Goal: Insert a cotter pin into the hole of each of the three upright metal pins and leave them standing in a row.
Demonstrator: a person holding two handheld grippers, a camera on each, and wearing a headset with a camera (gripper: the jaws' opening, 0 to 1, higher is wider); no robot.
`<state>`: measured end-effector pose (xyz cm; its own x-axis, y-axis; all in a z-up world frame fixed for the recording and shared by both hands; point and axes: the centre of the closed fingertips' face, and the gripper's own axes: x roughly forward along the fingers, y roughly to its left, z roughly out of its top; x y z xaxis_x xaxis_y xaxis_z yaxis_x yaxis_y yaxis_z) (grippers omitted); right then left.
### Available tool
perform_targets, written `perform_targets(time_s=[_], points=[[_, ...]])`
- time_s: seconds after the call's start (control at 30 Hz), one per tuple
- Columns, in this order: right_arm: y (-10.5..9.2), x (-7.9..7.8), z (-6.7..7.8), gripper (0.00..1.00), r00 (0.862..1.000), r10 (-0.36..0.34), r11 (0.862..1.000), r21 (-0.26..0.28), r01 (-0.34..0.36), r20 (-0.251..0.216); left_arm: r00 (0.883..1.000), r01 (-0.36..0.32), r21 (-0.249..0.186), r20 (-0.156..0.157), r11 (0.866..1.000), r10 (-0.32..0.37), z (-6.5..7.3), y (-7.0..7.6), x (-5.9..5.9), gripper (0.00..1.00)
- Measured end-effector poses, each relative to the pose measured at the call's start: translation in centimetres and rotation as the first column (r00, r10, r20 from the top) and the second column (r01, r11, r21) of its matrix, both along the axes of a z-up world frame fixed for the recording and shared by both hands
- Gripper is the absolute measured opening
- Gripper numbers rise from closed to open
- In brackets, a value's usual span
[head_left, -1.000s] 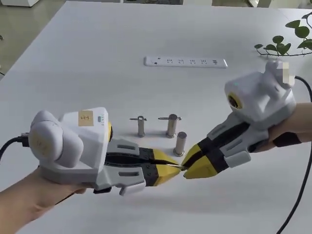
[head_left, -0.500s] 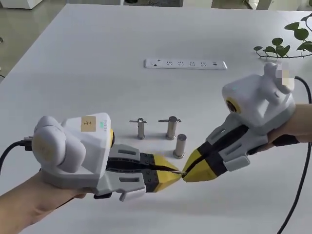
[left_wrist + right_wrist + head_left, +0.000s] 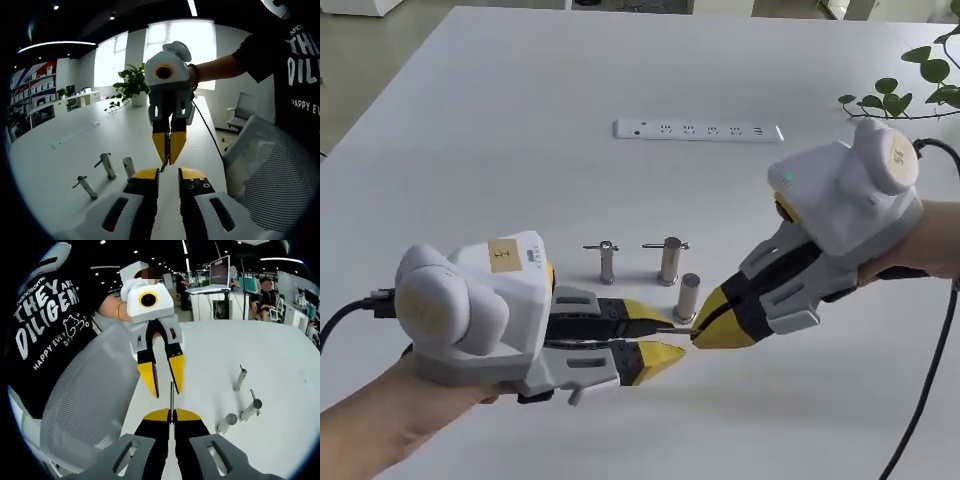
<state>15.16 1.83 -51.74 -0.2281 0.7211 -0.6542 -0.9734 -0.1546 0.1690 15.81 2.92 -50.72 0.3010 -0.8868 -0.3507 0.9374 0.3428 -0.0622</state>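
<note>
Three short metal pins stand on the white table point(image 3: 470, 150). The left pin point(image 3: 607, 260) and the middle pin point(image 3: 670, 258) each carry a cotter pin through the top. The third pin point(image 3: 688, 295), nearest the grippers, has a bare top. My right gripper point(image 3: 703, 330) is shut on a thin cotter pin point(image 3: 678, 325) point(image 3: 171, 392) that points at my left gripper point(image 3: 660, 333). The left gripper stands open, its yellow jaws on either side of the pin's free end without touching it. The same three pins point(image 3: 107, 165) point(image 3: 250, 410) appear beside the jaws in the gripper views.
A white power strip point(image 3: 698, 130) lies across the far middle of the table. A potted plant point(image 3: 910, 85) trails in at the far right edge. A cable point(image 3: 930, 390) hangs from the right gripper. A mesh chair point(image 3: 270, 165) stands behind the person.
My left gripper's jaws have opened off the cotter pin, which now stays in the shut right gripper. Both grippers have drifted slightly up and toward the bare pin.
</note>
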Motion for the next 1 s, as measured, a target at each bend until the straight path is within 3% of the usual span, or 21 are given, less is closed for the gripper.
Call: perform_targets(time_s=[0.23, 0.47, 0.7, 1.0], points=[[-1.8, 2.5, -1.2, 0.0, 0.994, -0.086, 0.993, -0.072, 0.091, 0.071, 0.998, -0.069, 0.018, 0.014, 0.997, 0.069, -0.7, 0.3, 1.1, 0.2], [-2.9, 3.4, -2.3, 0.0, 0.989, -0.102, 0.986, -0.121, 0.114, 0.104, 0.989, -0.138, 0.054, 0.055, 0.989, 0.135, -1.8, 0.2, 2.3, 0.23], [-4.1, 4.9, -3.3, 0.0, 0.979, -0.123, 0.972, -0.179, 0.151, 0.162, 0.966, -0.256, 0.07, 0.061, 0.964, 0.252, -2.9, 0.3, 4.3, 0.23], [-5.2, 6.6, -4.0, 0.0, 0.968, -0.14, 0.959, -0.216, 0.185, 0.206, 0.948, -0.318, 0.099, 0.059, 0.943, 0.314, -4.2, -0.3, 6.0, 0.22]])
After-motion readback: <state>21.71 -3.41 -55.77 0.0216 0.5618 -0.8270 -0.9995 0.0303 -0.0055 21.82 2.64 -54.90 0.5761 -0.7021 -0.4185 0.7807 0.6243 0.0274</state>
